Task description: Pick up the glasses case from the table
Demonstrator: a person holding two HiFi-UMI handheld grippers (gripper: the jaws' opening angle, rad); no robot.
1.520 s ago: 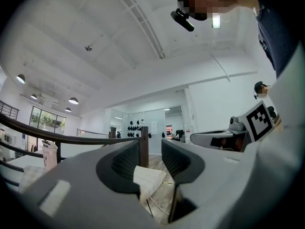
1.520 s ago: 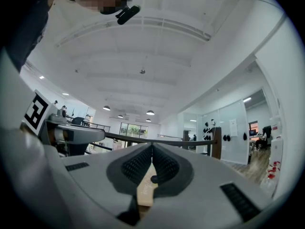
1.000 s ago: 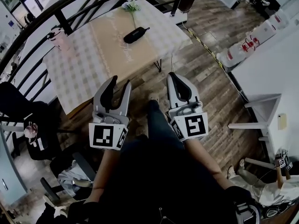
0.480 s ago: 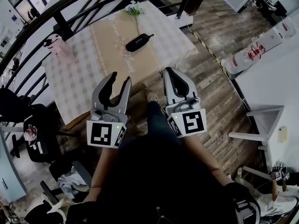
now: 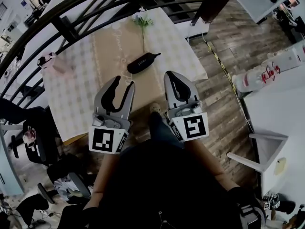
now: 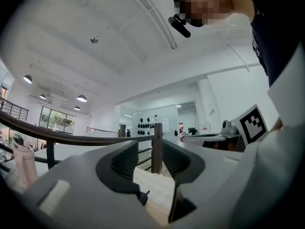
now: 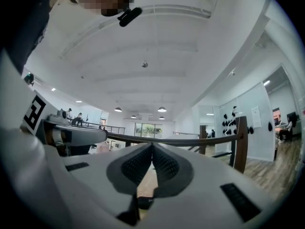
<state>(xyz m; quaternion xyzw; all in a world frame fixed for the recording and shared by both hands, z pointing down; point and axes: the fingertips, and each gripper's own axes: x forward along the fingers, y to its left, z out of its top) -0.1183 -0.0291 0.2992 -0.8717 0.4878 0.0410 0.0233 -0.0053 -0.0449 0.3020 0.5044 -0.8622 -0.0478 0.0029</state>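
Observation:
The black glasses case (image 5: pixel 142 62) lies on the beige runner of the checked table (image 5: pixel 76 89), ahead of both grippers. My left gripper (image 5: pixel 123 83) hovers over the table's near edge, open and empty; in the left gripper view (image 6: pixel 145 159) only the tabletop shows between its jaws. My right gripper (image 5: pixel 172 75) is held level beside it, right of the case, with its tips together and nothing in them. In the right gripper view (image 7: pixel 152 149) a dark bit of the case (image 7: pixel 147 202) shows low in the slot between the jaws.
A pink bottle (image 5: pixel 47 61) stands at the table's left and a flower (image 5: pixel 143 20) at its far end. A dark curved railing (image 5: pixel 71 8) and a wooden post (image 5: pixel 214 4) run behind. A white table (image 5: pixel 281 104) and red-and-white cylinders (image 5: pixel 257 78) are at the right.
Both grippers have moved forward towards the table, side by side. The case now lies closer in front of them. The jaws look unchanged.

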